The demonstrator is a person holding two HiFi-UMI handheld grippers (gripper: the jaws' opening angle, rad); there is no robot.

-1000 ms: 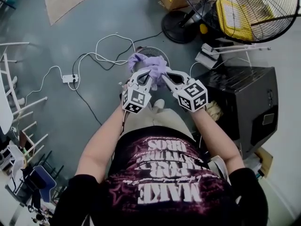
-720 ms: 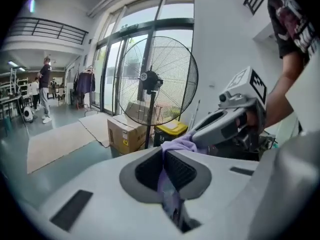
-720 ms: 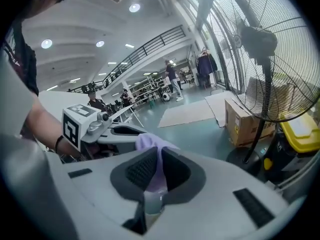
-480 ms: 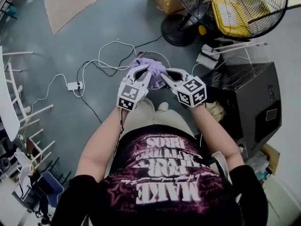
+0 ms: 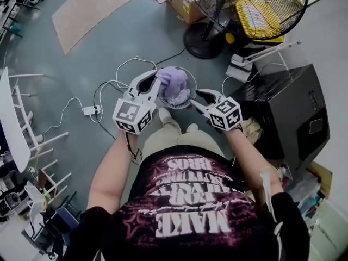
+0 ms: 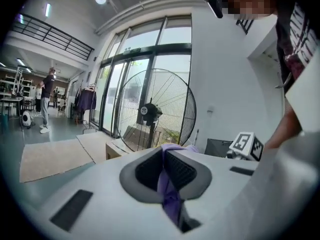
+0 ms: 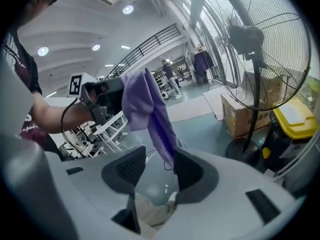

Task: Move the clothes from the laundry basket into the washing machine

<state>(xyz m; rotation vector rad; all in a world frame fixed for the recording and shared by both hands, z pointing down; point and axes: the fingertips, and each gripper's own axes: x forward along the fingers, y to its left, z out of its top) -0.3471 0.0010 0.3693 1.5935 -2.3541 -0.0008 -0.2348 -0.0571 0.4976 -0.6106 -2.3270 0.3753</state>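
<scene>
Head view: L gripper [image 5: 156, 76] clamps soft, light cloth [image 5: 174, 83]; R gripper [image 5: 196, 98] jaws just opening, cloth btwn; grab bunched fold.

cloth [image 5: 173, 83]: in left gripper [image 5: 156, 78] jaws, hanging over basket [image 5: 187, 99]
basket: on floor, ahead of feet
machine [image 5: 283, 113]: right of basket
fan [image 5: 244, 4]: beyond basket, right
box [image 5: 179, 4]: left of fan
strip [image 5: 91, 110]: on floor, left of basket
mat [image 5: 98, 10]: far left, beyond strip
</scene>
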